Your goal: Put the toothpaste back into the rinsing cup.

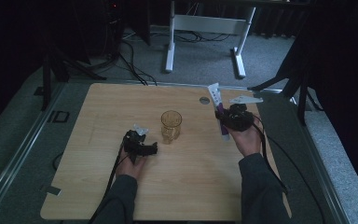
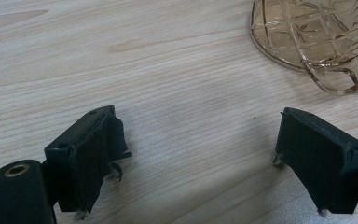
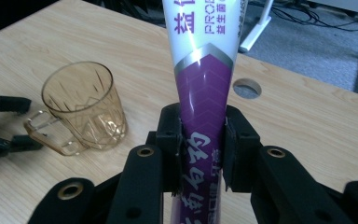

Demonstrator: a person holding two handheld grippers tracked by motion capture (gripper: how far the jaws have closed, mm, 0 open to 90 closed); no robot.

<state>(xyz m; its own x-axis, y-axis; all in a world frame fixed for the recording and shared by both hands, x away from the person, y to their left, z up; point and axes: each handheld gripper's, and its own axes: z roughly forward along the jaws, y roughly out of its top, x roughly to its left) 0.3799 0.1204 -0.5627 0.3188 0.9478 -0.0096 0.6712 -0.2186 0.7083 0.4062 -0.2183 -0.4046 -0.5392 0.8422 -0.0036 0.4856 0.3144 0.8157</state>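
A light wooden tabletop [image 1: 98, 154] carries an amber cut-glass mug [image 1: 170, 126] near its middle, standing upright with its handle toward the near side. The left gripper [image 1: 142, 144], held in the person's left hand [image 1: 131, 164], sits low over the tabletop just left of the mug, near it but not touching; in the left gripper view its jaws stand wide apart with bare wood between them, and the mug's base and handle [image 2: 317, 42] show at the upper right of that view. The right gripper [image 1: 224, 116], held in the person's right hand [image 1: 248, 140], is at the right side of the tabletop, well apart from the mug. Its jaws are closed on a purple-and-white tube [image 3: 204, 93], gripping it at the purple lower part while the white end rises up and away from them. In the high view the tube [image 1: 216, 100] slants from the gripper toward the far edge. A round grommet hole [image 1: 204, 100] lies in the tabletop just left of the tube's far end. Beyond the tabletop, on grey carpet, stand the white legs of another desk [image 1: 170, 51], with dark cables beside them.
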